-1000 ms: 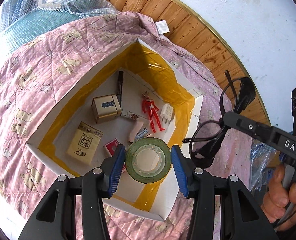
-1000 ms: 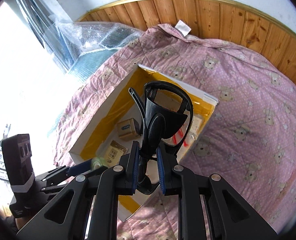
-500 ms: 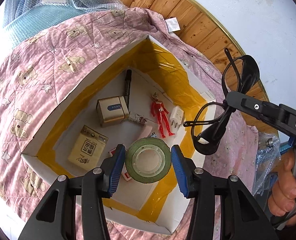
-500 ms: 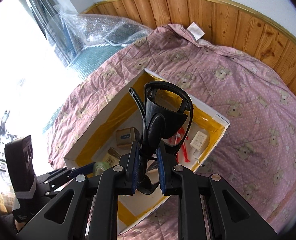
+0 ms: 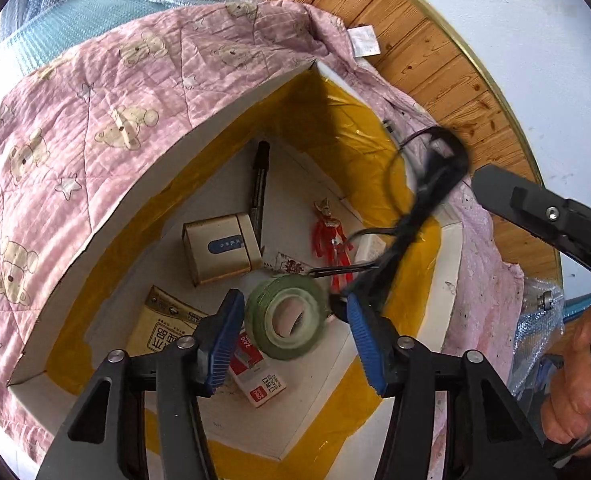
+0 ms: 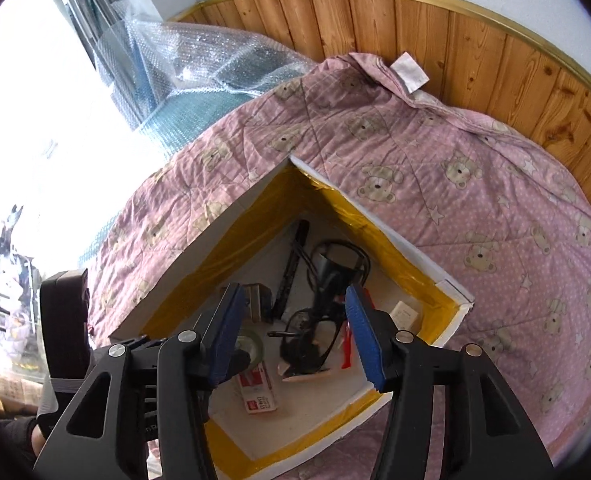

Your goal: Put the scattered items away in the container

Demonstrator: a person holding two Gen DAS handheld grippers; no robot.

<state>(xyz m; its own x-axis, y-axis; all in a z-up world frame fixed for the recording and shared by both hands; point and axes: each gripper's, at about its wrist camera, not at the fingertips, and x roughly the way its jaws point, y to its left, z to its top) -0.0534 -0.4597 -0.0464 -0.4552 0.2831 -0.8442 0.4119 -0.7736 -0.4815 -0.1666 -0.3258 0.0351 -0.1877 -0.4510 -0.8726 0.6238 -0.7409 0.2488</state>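
Observation:
The white cardboard box (image 5: 231, 124) with yellow tape lining lies open on the pink quilt. My left gripper (image 5: 293, 336) stands open over it. The green tape roll (image 5: 285, 316) hangs tilted between the fingers, with a gap on both sides. The black glasses (image 5: 427, 200) are blurred in mid-air above the box's right side. In the right wrist view my right gripper (image 6: 295, 328) is open, and the glasses (image 6: 319, 312) sit below it inside the box (image 6: 375, 224). One finger of the right gripper (image 5: 495, 188) reaches in from the right.
In the box lie a black marker (image 5: 260, 188), a beige case (image 5: 219, 248), a red figure (image 5: 331, 240), a yellow pack (image 5: 163, 328) and a red-white pack (image 5: 259, 380). The bear-print quilt (image 6: 475, 208) surrounds it. Bubble wrap (image 6: 199, 60) and wood panelling (image 6: 475, 40) lie behind.
Both grippers moved lower over the box and opened. The tape roll has come loose from the left fingers and tilts. The glasses have left the right gripper and dropped into the box.

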